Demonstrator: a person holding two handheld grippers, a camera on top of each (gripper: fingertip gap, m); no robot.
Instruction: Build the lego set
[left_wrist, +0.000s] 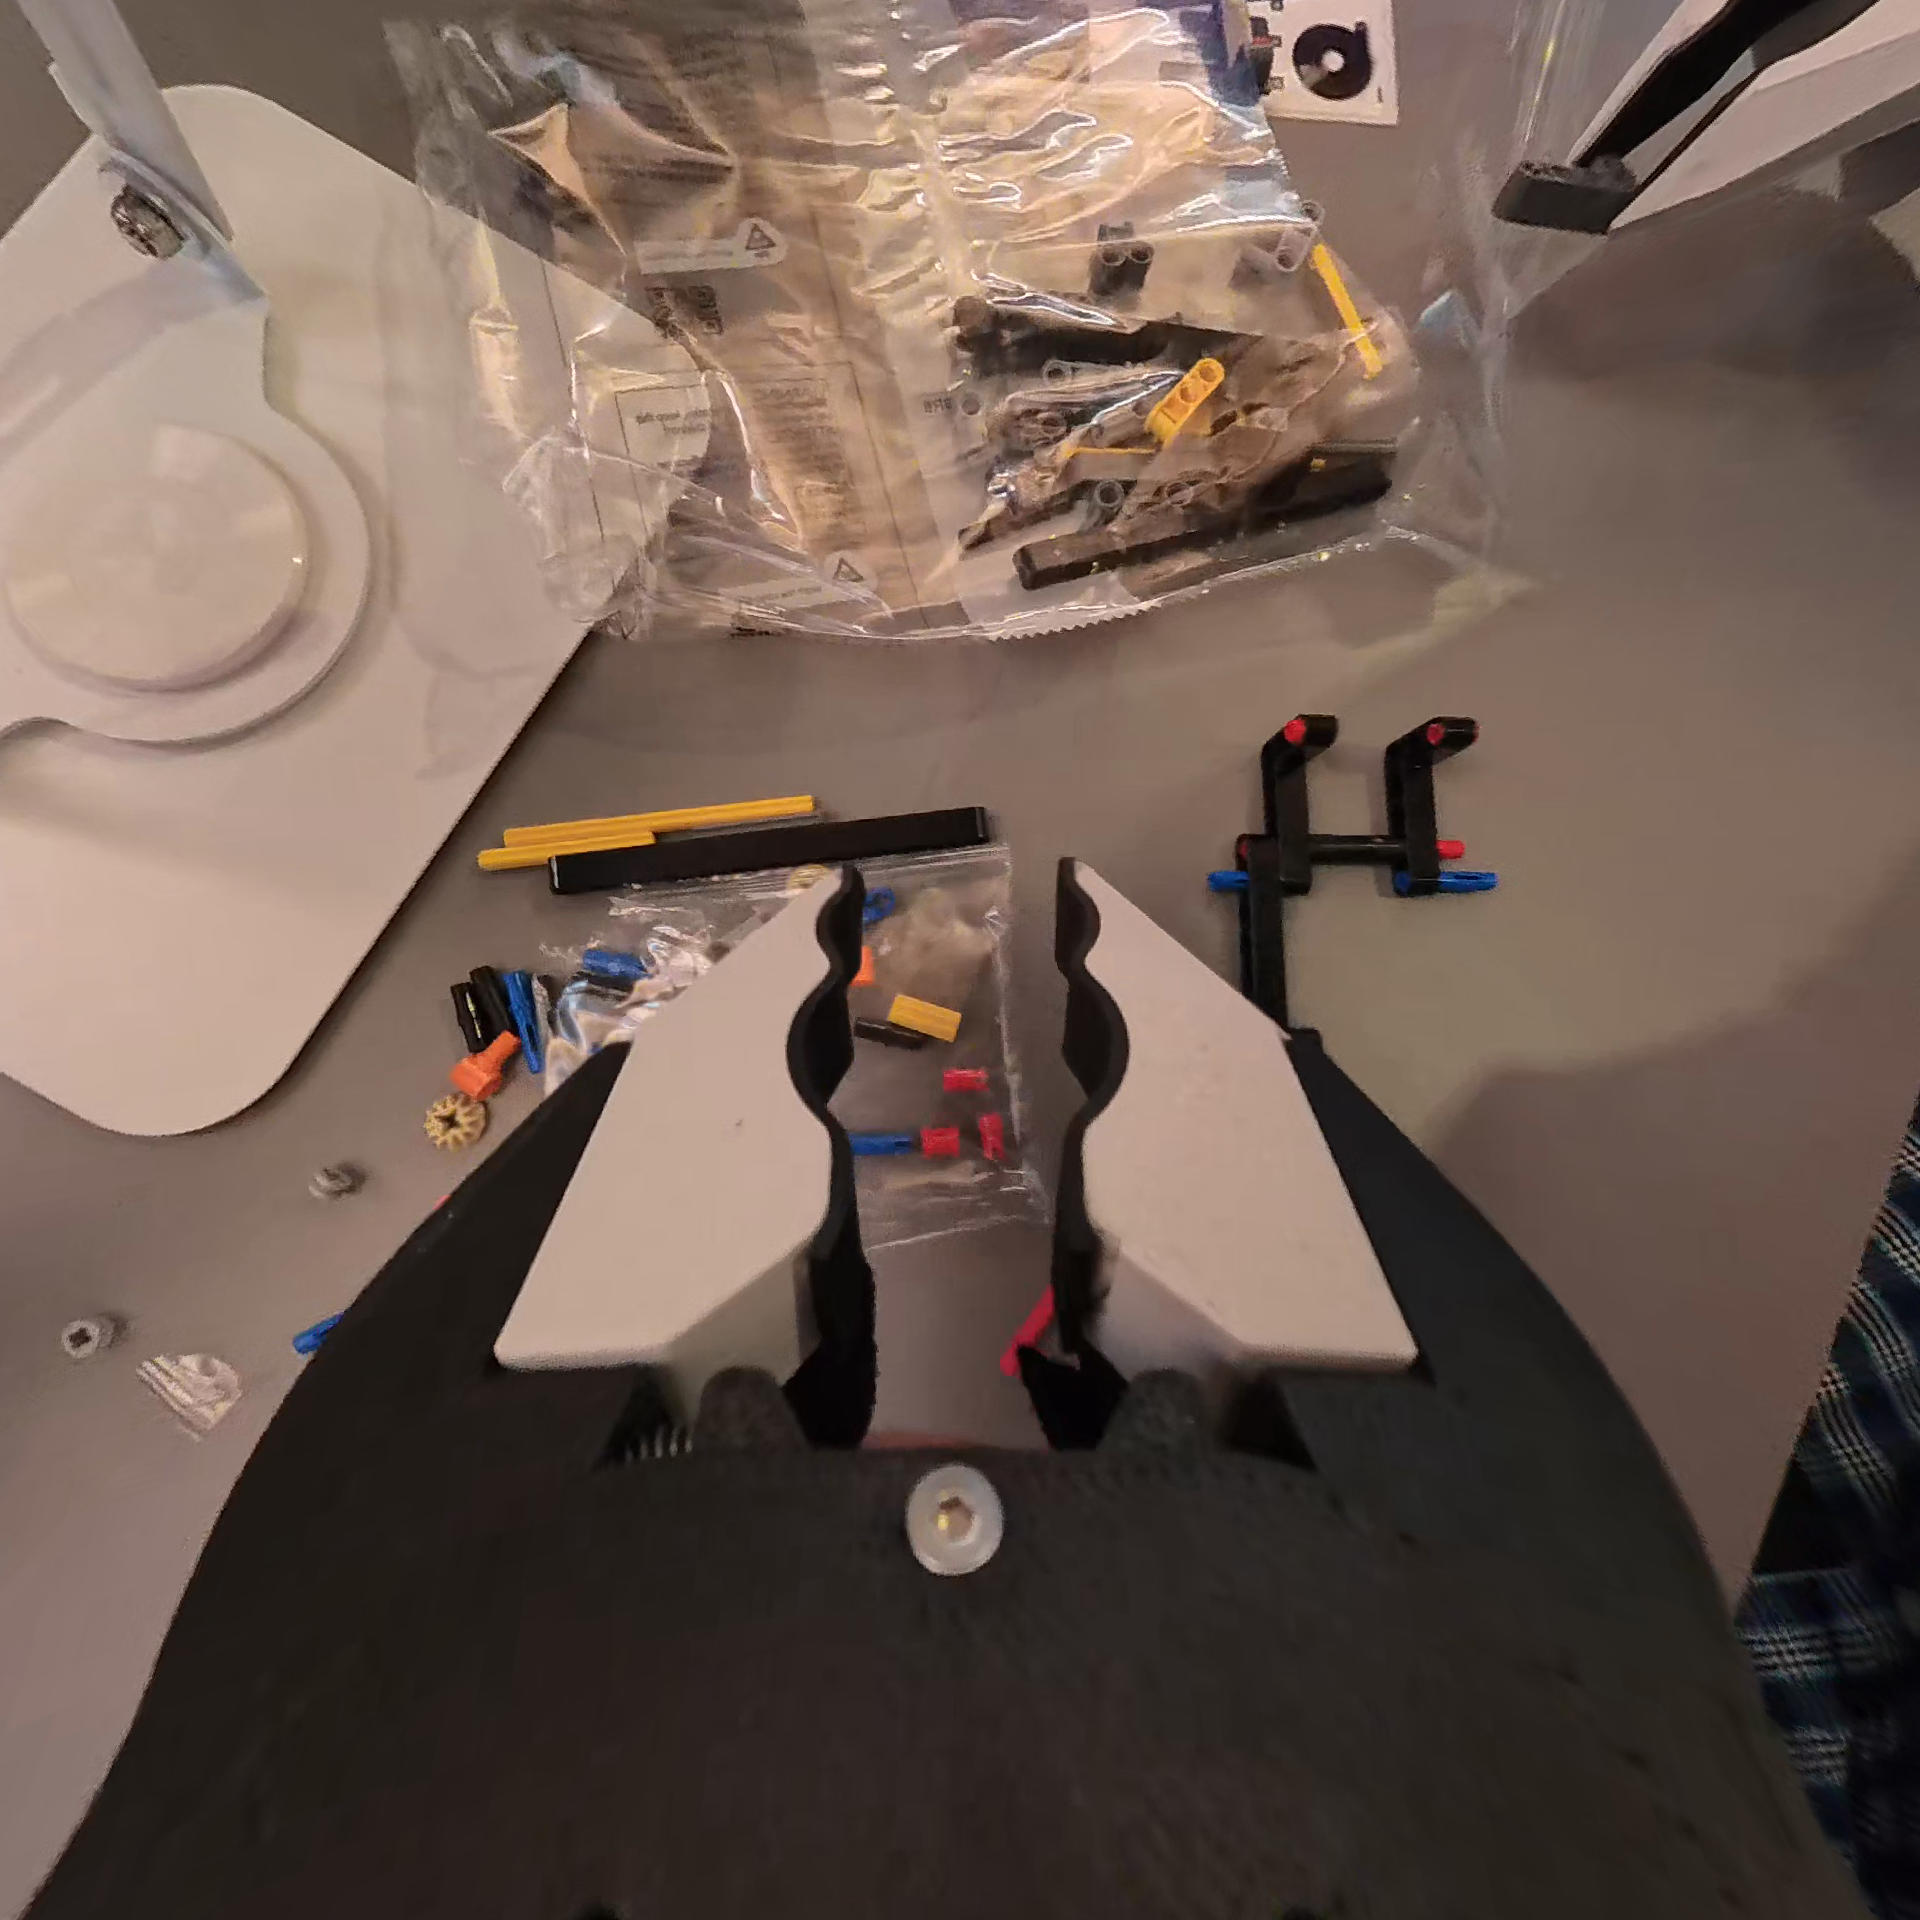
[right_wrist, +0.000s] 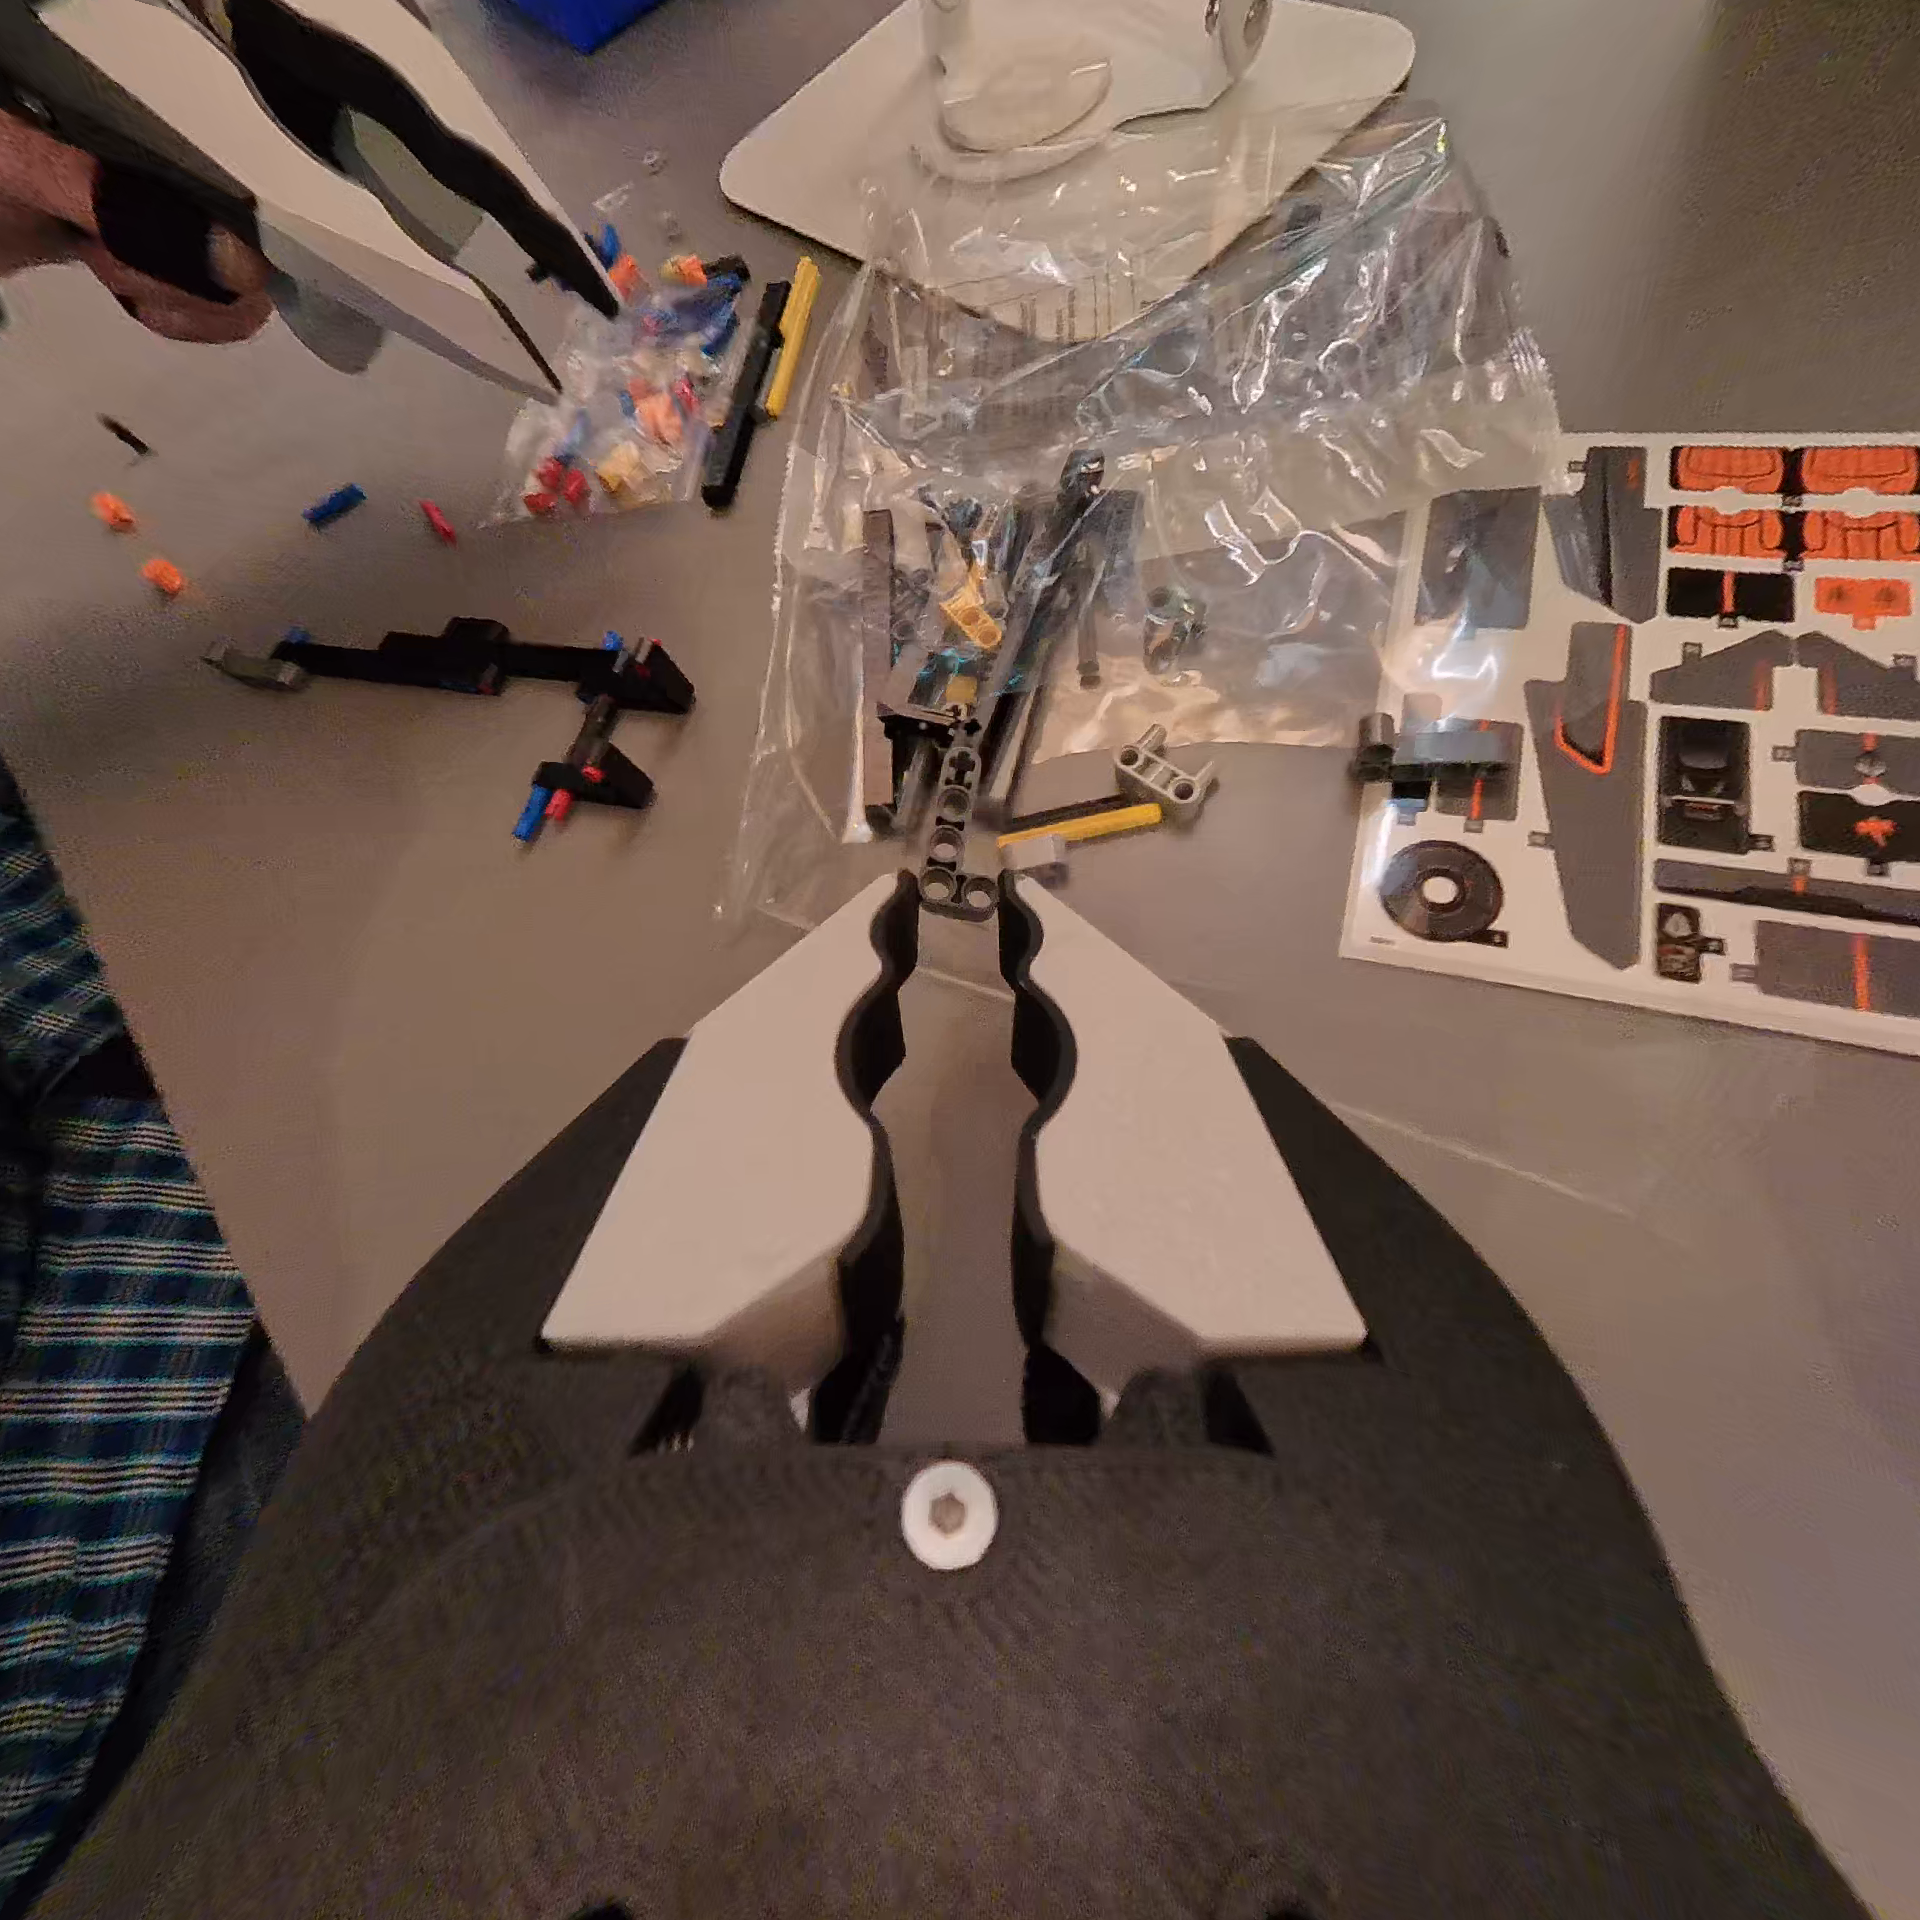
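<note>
Build at an early stage. Landmark: large clear parts bag (right_wrist: 1091, 499), mostly unemptied. Sticker sheet (right_wrist: 1662, 727) beside it, unused. Black partial assembly (right_wrist: 499, 675) lies near the bag, small, much left. Small pin bag (left_wrist: 935, 1039) under the left gripper (left_wrist: 956, 883), jaws apart, empty. Right gripper (right_wrist: 956, 883) at the bag's mouth, tips bracketing a grey beam (right_wrist: 956, 831); clamped or not, cannot tell.

Table (left_wrist: 1662, 540): plain grey. Left tongs (left_wrist: 958, 894): light grey fingers, black wavy pads, black body. Right tongs (right_wrist: 958, 883): same colours. Partial assembly (left_wrist: 1340, 831): black beams with red and blue pins. Loose rods (left_wrist: 644, 826): yellow, beside a black beam (left_wrist: 769, 847). Small bag (left_wrist: 935, 1039): clear, holding red, blue, yellow, orange pieces. Sticker sheet (right_wrist: 1683, 727): white backing, grey, black and orange shapes. Sleeve (right_wrist: 94, 1195): blue-and-white plaid.
</note>
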